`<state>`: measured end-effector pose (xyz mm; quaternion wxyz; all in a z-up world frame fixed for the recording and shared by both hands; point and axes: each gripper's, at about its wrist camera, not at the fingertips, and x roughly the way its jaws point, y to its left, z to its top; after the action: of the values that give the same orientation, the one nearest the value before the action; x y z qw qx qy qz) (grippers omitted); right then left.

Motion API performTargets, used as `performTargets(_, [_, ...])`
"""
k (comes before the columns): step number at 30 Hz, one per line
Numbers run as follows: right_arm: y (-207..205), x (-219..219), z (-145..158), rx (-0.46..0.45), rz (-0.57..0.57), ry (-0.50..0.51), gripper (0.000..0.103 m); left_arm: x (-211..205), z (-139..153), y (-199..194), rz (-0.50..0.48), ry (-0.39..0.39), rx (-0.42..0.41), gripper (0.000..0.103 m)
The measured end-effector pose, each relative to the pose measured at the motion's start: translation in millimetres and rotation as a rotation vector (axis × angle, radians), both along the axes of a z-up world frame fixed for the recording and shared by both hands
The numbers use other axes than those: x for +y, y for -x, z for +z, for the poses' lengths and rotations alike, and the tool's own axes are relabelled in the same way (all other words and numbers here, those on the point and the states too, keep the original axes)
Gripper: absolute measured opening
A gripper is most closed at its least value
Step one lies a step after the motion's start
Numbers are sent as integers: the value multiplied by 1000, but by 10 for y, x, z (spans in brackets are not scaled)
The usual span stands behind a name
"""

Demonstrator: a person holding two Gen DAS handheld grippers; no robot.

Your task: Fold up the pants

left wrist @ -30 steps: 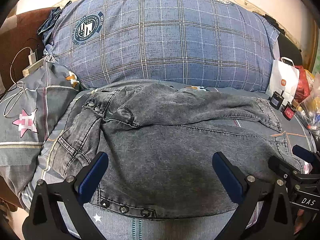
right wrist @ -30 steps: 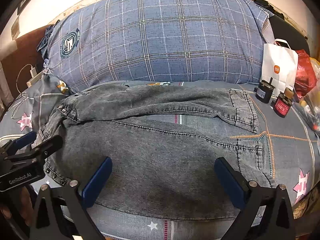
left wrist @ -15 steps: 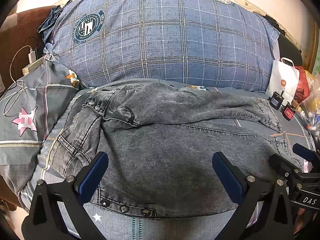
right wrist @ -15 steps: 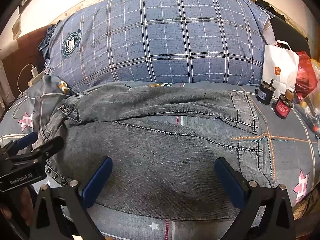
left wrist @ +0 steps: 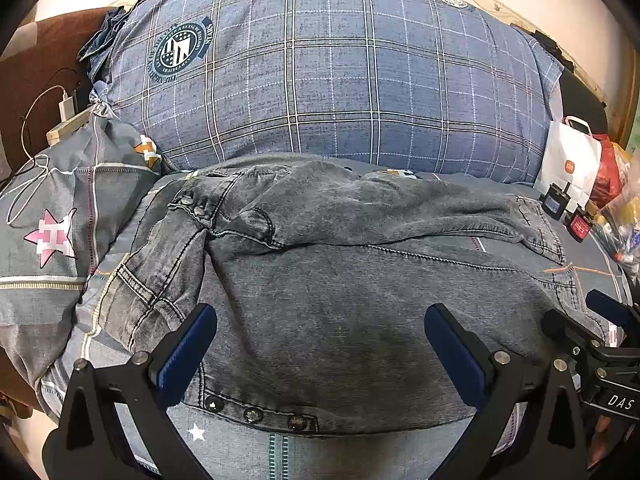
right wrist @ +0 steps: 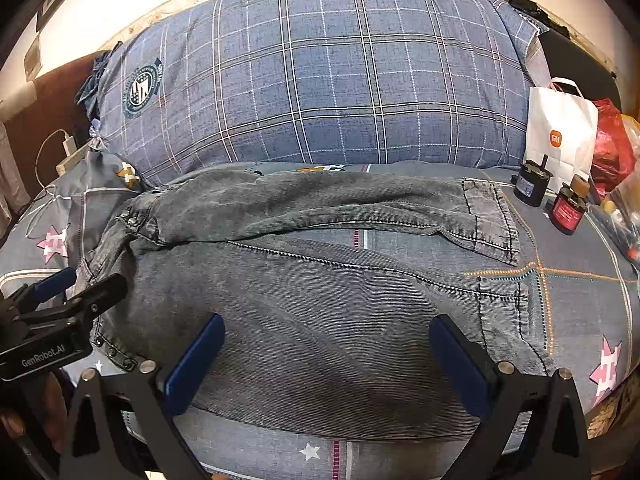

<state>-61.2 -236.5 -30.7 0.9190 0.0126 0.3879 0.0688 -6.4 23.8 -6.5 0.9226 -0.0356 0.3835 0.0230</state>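
Grey washed denim pants point(left wrist: 328, 304) lie flat across the bed, the waist with its metal buttons point(left wrist: 252, 414) at the left and the legs running right. One leg point(right wrist: 320, 204) is folded along the far side, its hem point(right wrist: 492, 220) at the right. My left gripper point(left wrist: 318, 332) hovers open over the seat area near the front edge, nothing between its blue pads. My right gripper point(right wrist: 326, 336) stands open over the near leg, also empty. Each gripper shows at the edge of the other's view: the right gripper point(left wrist: 580, 316) and the left gripper point(right wrist: 86, 284).
A big blue plaid pillow point(left wrist: 332, 76) fills the back of the bed. A white paper bag point(right wrist: 560, 132), a red bag point(right wrist: 612, 140) and two small dark jars point(right wrist: 532, 184) stand at the right. A charger with white cable point(left wrist: 64, 108) lies at the left by the brown headboard point(left wrist: 40, 64).
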Motion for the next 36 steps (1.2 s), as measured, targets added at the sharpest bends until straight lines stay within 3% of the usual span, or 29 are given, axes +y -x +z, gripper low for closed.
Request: performTargets(36, [21, 24, -104, 33, 3, -15, 103, 295, -108, 2, 53, 14, 33, 103])
